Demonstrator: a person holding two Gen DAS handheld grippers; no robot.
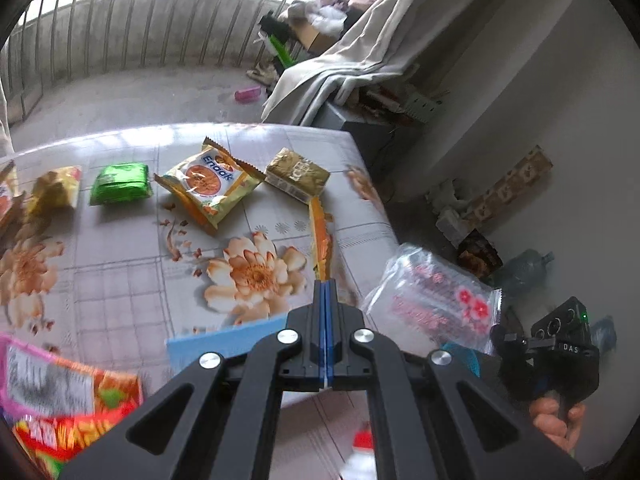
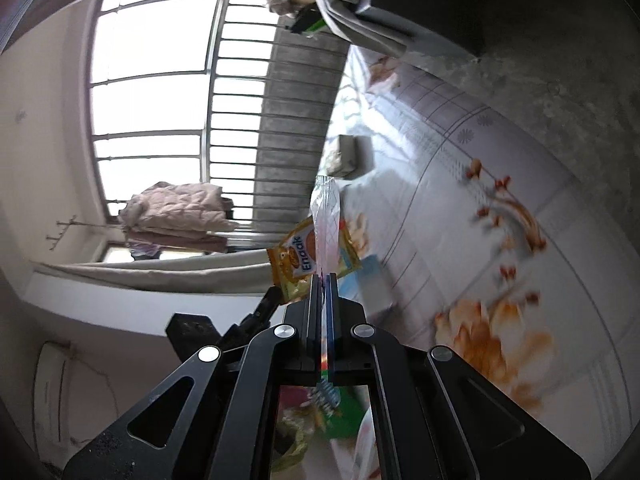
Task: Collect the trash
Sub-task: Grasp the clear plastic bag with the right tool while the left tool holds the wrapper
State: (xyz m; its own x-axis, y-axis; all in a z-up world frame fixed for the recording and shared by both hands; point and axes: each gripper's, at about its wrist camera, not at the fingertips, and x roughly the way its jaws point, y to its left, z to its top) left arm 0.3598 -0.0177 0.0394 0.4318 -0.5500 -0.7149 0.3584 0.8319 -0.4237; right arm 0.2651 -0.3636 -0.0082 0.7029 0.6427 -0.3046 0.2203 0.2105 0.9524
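Clear plastic bag (image 2: 326,220) hangs thinly in right gripper (image 2: 325,276) jaws; orange wrapper (image 1: 322,236), pinched edgewise in left gripper (image 1: 327,283) above the worktop (image 1: 120,280), may slip.

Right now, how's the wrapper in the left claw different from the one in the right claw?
The orange wrapper in the left claw is opaque and a narrow strip seen edge-on; the clear wrapper in the right claw is see-through with pink flower print and looks broader. Both are pinched by one end in shut claws and lifted off the floral tablecloth.
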